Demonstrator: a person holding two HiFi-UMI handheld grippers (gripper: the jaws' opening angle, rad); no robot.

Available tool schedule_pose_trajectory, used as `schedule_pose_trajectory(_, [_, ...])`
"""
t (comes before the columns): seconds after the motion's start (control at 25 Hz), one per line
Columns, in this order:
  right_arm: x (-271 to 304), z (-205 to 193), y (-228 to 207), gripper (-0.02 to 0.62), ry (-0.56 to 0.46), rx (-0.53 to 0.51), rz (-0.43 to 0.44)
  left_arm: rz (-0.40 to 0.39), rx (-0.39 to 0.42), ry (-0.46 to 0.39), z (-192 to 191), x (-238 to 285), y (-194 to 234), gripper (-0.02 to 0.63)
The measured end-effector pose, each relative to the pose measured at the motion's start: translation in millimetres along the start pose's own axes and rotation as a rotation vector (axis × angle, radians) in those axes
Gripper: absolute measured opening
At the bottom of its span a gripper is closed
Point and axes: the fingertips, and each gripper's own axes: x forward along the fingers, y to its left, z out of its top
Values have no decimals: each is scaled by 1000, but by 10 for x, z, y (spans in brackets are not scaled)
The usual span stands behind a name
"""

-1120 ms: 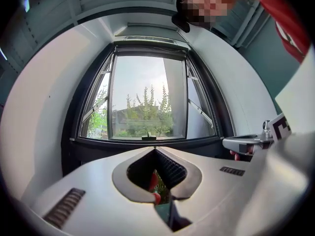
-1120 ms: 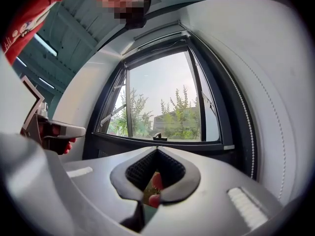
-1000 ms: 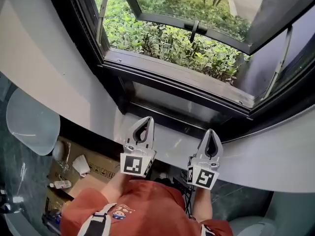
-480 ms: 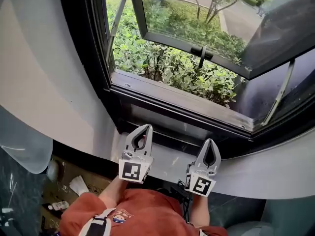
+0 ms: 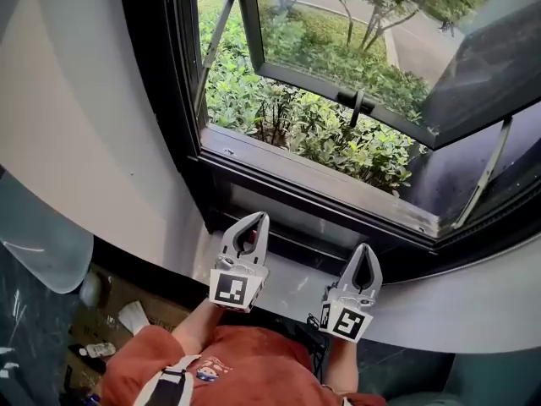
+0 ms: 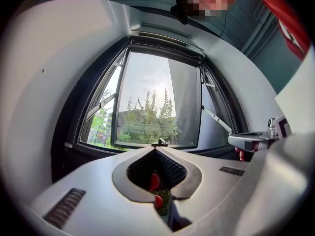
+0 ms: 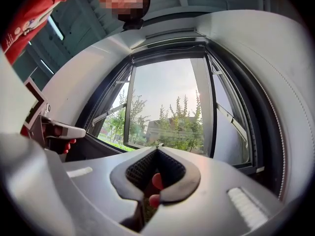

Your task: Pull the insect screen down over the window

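Note:
The black-framed window (image 5: pixel 182 134) stands in front of me, its glass sash (image 5: pixel 338 49) swung outward with a handle (image 5: pixel 355 101) on its lower rail. No screen covers the opening. A pale bar (image 6: pixel 165 34) runs along the top of the frame, also seen in the right gripper view (image 7: pixel 170 33); I cannot tell if it is the screen's roll. My left gripper (image 5: pixel 256 218) and right gripper (image 5: pixel 366 249) hover side by side over the pale sill (image 5: pixel 296 282), both shut and empty, pointing at the window. Their closed tips show as left (image 6: pixel 156 148) and right (image 7: pixel 157 147).
Green bushes (image 5: pixel 279 108) grow outside below the sash. Two metal stays (image 5: pixel 215 36) hold the sash at its sides. A cardboard box with small items (image 5: pixel 127 315) lies on the floor at lower left, next to a pale rounded object (image 5: pixel 38 239).
The head view has tilted upward, showing more of the window and the road outside. Both grippers stay shut and hold about the same place above the sill.

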Motion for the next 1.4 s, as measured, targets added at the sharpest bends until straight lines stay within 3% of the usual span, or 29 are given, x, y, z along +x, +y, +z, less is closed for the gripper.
schedule_pose_trajectory(0.4, [70,256,-117,9,-73,-15,6,3,26,-62,263,65,-71,6])
schedule_pose_trajectory(0.8, [336,1042,-376,10,-285,-85,-8,-41,109,-221,856,295,-140,6])
schedule_pose_trajectory(1.4, [720,2267,-655,11,-564,-328,-10,-42,364,-513,2157,720,-84,6])
